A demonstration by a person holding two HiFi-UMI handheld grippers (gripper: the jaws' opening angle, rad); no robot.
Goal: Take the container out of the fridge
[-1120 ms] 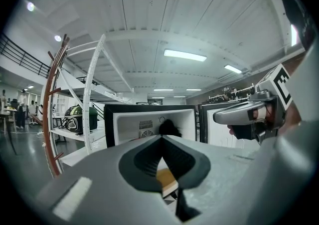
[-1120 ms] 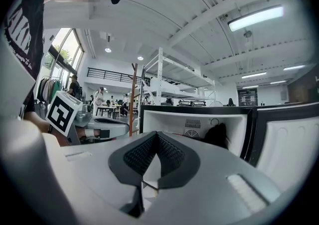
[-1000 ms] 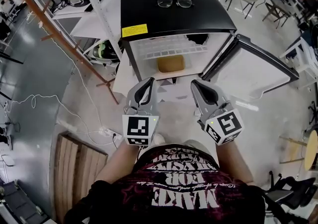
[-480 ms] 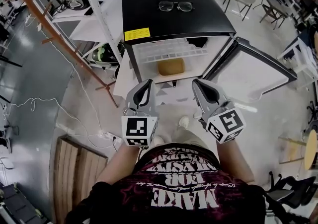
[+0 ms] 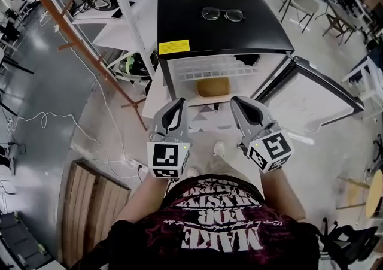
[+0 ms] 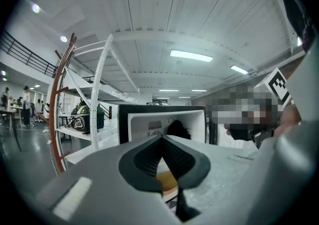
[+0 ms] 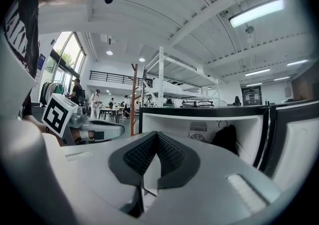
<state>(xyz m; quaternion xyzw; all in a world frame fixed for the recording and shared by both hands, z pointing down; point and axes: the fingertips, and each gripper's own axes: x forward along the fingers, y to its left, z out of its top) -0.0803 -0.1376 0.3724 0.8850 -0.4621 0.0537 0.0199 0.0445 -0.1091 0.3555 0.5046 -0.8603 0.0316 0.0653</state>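
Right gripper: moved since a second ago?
Yes. The right gripper has edged toward the fridge; the gap to its open front has shrunk.

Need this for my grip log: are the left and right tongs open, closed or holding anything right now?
Left tongs: closed, holding nothing.
Right tongs: closed, holding nothing.

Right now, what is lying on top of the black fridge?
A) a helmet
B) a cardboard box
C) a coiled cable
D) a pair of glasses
D: the head view shows a pair of glasses resting on the flat black top of the fridge, towards its back edge.
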